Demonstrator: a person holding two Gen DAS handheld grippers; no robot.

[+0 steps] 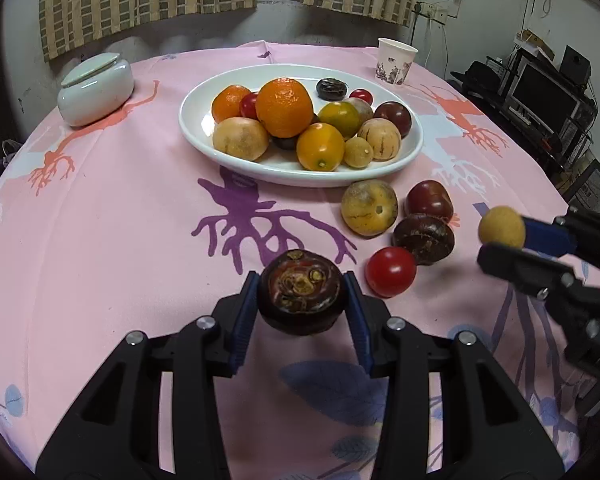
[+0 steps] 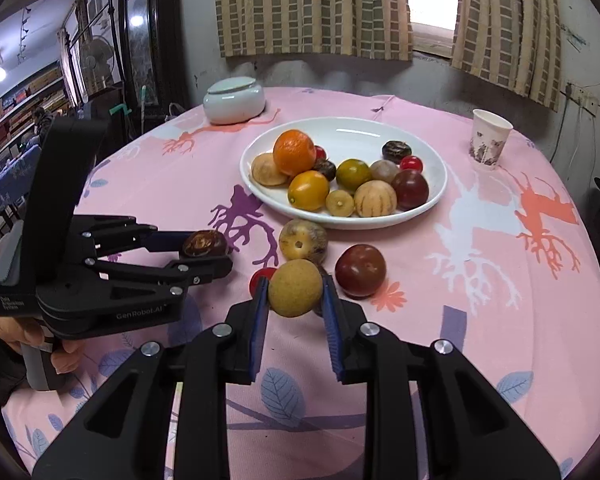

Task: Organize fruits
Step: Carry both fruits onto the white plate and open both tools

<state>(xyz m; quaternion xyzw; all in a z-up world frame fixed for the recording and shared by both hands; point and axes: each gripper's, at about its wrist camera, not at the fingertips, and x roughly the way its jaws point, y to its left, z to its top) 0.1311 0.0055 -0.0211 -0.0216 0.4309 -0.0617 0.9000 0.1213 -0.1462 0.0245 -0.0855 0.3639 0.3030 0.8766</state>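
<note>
"GenRobot.AI" printed in grey on the black left gripper [image 2: 204, 254] body, lower left of the right wrist view; smaller label beside it too blurred to read, perhaps three short lines. Left gripper clamped on a dark maroon round fruit [image 1: 302, 292], lifted clear of the pink printed tablecloth [image 1: 120, 240]. Right gripper [image 2: 296, 294] clenched on a small tan round fruit [image 2: 295, 288], frame centre. White oval plate [image 1: 416, 148] of mixed fruit beyond, upper centre.
</note>
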